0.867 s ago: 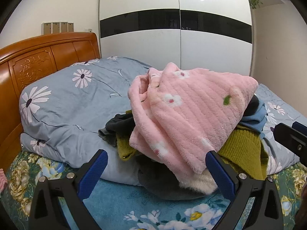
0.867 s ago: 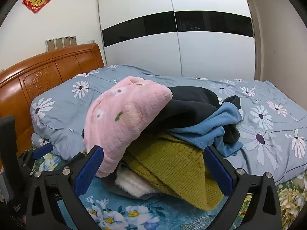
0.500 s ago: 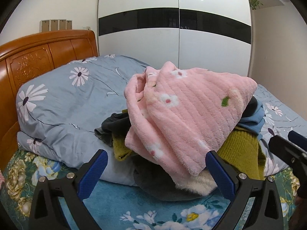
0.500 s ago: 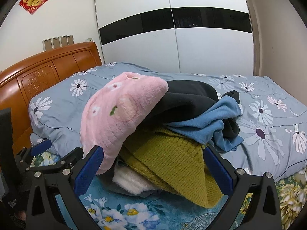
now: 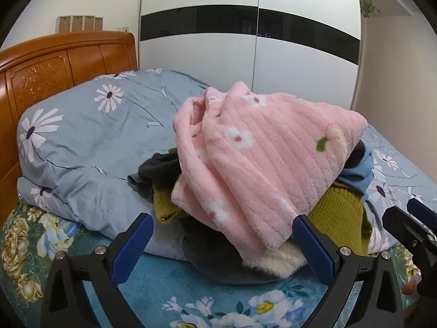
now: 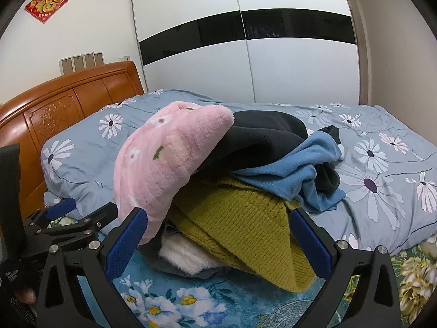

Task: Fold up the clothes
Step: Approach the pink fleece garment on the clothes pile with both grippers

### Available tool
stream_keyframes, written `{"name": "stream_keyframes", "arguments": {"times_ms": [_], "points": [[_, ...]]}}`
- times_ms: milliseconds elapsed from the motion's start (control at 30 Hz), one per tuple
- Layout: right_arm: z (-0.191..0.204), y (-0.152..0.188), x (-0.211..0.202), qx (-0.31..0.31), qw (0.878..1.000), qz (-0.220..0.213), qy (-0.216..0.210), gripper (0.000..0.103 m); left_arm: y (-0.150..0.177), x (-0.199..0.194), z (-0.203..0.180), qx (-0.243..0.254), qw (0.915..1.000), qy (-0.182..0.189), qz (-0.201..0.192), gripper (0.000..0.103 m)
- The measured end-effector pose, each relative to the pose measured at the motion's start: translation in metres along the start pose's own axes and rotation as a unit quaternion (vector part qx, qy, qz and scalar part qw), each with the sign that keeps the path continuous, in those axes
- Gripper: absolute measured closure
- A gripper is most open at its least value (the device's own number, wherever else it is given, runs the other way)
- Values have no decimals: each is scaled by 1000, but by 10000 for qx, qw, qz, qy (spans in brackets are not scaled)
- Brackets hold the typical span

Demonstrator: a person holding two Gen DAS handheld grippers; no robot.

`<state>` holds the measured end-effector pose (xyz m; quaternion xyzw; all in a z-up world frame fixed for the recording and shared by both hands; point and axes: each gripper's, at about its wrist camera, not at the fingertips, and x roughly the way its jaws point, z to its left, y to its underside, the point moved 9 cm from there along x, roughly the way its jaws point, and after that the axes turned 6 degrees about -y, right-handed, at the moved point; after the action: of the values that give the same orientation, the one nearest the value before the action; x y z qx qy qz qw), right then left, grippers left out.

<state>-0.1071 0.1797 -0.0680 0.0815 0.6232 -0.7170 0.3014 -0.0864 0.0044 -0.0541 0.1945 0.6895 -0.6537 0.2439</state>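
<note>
Trouble lies in the tangle: with both the left gripper (image 5: 222, 242) and right gripper (image 6: 218, 236) spread wide and empty before the clothes heap (image 6: 235, 191) on the bed (image 6: 382, 164), pinching the pink fleece (image 5: 267, 158) may drag neighbouring garments along.

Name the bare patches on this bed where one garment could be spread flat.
Free: the teal floral sheet between the grippers and the clothes pile, and the grey daisy duvet right of the blue garment. Crowded: the pile itself, against the duvet's rolled edge.
</note>
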Motion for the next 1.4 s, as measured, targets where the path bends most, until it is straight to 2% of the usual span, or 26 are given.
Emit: {"name": "stream_keyframes", "arguments": {"times_ms": [400,600,1000,1400], "points": [[1,12,15,-75,9998,175,41,0,10,16,-2,-268,9992,280,140,0],[-1,20,24,-72,9995,298,34,0,14,25,-6,-192,9994,239,131,0],[-2,26,31,-40,9988,489,32,0,20,34,-4,-409,9982,372,222,0],[17,5,18,-224,9989,417,5,0,8,17,9,-477,9980,367,179,0]]}}
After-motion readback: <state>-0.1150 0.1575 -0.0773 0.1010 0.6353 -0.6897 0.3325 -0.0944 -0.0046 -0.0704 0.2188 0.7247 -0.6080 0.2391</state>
